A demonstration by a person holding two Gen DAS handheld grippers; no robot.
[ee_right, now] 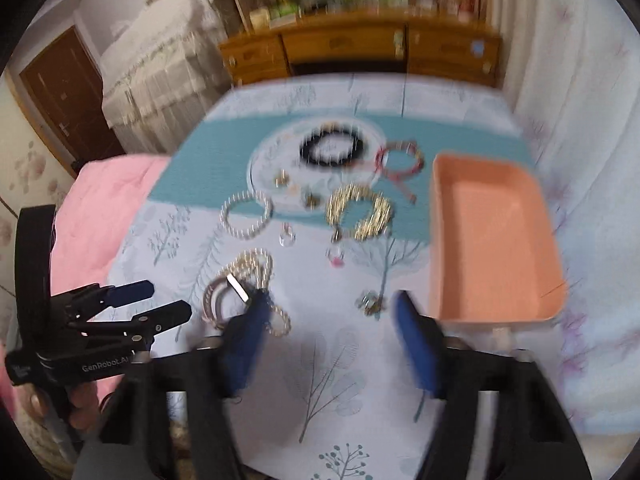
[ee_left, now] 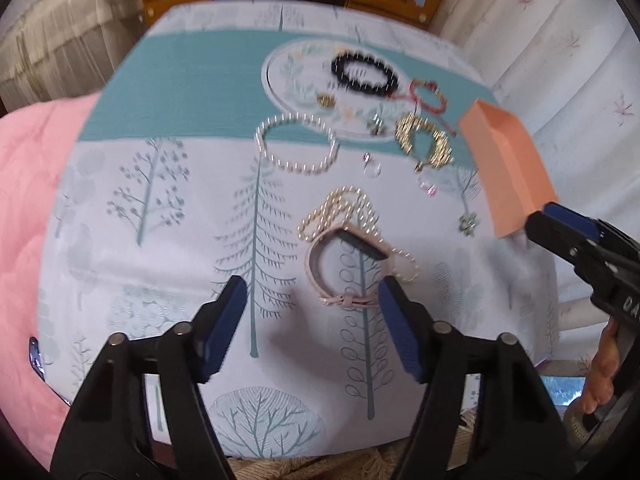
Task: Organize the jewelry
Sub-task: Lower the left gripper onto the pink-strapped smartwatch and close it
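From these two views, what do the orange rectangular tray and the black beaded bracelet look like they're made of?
The orange rectangular tray looks like moulded plastic: one even matte colour, rounded corners, thin walls. The black beaded bracelet looks like round glossy beads, perhaps stone, glass or plastic; blur leaves that open.

Soft, even daylight; faint shadows lie under the left claw [ee_left: 310,312]. Beyond the right claw [ee_right: 328,320] everything smears with motion blur. Fisheye edges bend and darken.

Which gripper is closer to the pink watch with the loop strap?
Left. The left gripper is right at the pink watch, its open fingers just short of the strap. The right gripper sits farther over, open, by the empty orange plastic tray.
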